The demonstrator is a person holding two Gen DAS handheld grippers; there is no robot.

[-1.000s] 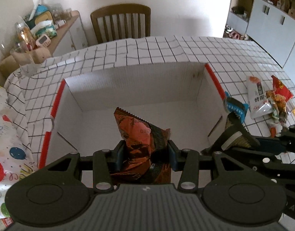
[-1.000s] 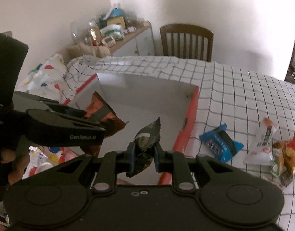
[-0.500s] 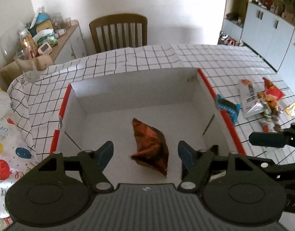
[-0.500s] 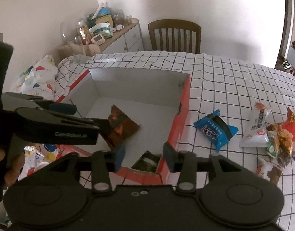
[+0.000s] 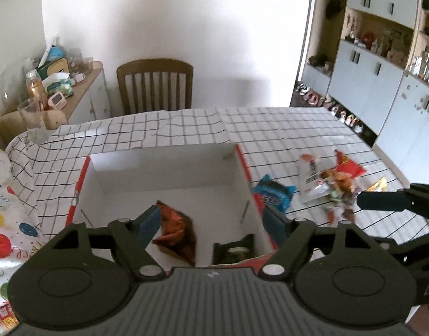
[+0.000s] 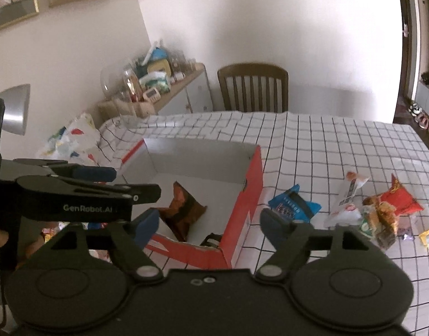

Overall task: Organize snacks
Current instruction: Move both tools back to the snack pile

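wooden chair (image 5: 155, 85) behind table | cluttered sideboard (image 5: 74, 95) at wall | grey cabinets (image 5: 382, 84)

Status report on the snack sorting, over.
Left gripper and right gripper opening, both empty. Orange packet and dark packet in box. Nothing blocking.

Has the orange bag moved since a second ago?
Yes. The orange bag was held up in the left tool; it has dropped and now lies on the floor of the box, left of the dark packet.
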